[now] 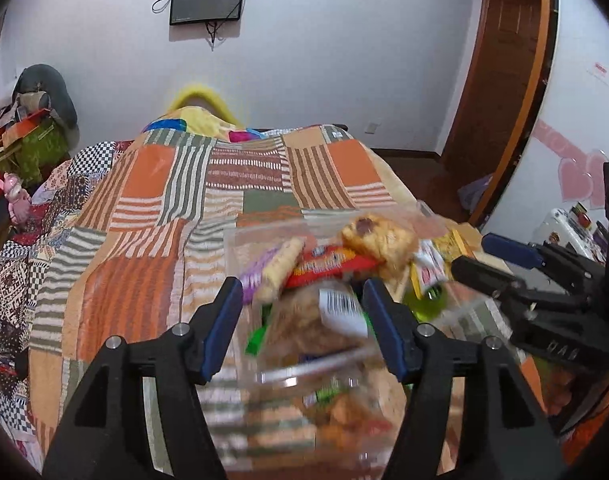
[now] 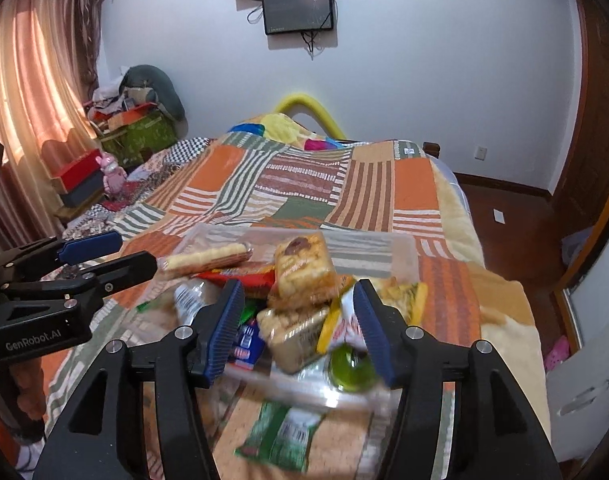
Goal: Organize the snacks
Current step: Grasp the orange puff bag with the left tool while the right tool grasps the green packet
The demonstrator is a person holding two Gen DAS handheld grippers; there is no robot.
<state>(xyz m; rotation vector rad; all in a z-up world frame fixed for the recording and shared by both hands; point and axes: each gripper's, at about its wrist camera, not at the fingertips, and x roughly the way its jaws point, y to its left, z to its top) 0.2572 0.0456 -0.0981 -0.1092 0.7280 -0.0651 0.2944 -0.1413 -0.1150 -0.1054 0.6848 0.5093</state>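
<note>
A clear plastic container (image 2: pixel 400 252) sits on the patchwork bed, piled with wrapped snacks: a square rice cake (image 2: pixel 304 268), a long wafer pack (image 2: pixel 208 259), a red packet (image 1: pixel 328 266) and a green jelly cup (image 2: pixel 352 368). My left gripper (image 1: pixel 300 320) is open, its blue pads either side of a blurred snack bag (image 1: pixel 312 328) at the container's near left. My right gripper (image 2: pixel 298 326) is open over the container's near edge. A green snack packet (image 2: pixel 284 436) lies on the bed in front of the container.
The bed's patchwork quilt (image 2: pixel 304 184) stretches to the far wall. A cluttered pile with a green box (image 2: pixel 144 132) and a pink toy (image 2: pixel 112 176) stands left of the bed. A wooden door (image 1: pixel 500 72) and floor are on the right.
</note>
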